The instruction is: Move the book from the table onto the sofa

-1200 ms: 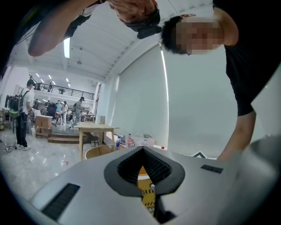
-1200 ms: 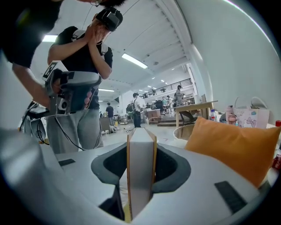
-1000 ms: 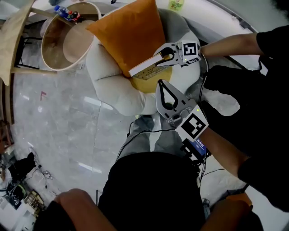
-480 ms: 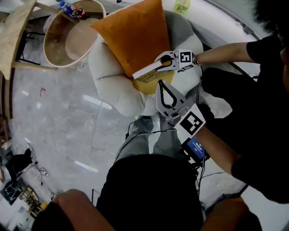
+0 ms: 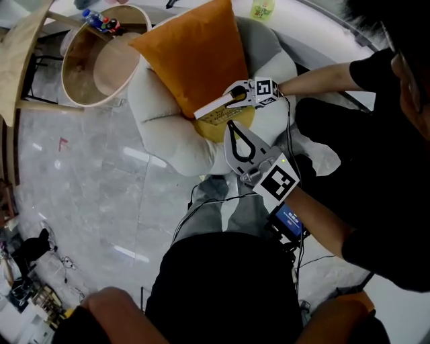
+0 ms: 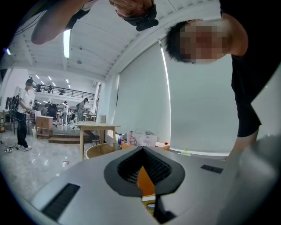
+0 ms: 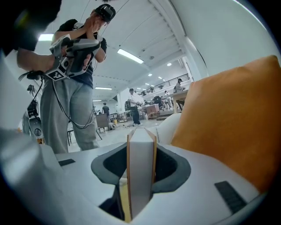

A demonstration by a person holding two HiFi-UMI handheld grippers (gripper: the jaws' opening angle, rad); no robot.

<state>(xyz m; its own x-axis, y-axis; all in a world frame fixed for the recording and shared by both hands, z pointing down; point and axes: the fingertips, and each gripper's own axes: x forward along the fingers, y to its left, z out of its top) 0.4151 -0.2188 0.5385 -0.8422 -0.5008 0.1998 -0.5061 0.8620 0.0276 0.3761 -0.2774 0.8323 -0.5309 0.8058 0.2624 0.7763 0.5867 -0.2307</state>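
My right gripper [image 5: 233,99] is shut on a yellow-covered book [image 5: 216,109] with white page edges, held low over the seat of the pale, puffy sofa [image 5: 168,131], right beside the orange cushion [image 5: 195,54]. In the right gripper view the book's [image 7: 140,176] page edge stands upright between the jaws of my right gripper [image 7: 140,147], with the orange cushion [image 7: 237,114] at the right. I cannot tell whether the book touches the seat. My left gripper [image 5: 230,126] hovers just in front of the book, shut with nothing held. In the left gripper view the tips of my left gripper [image 6: 142,150] meet.
A round wooden tub [image 5: 101,60] with bottles on its rim stands left of the sofa, next to a wooden table [image 5: 17,54]. A green bottle [image 5: 262,8] sits behind the sofa. Cables trail over the glossy floor [image 5: 87,181]. Other people stand far off.
The right gripper has sunk with the book towards the sofa seat, drifting slightly left in the head view. The left gripper has barely moved.
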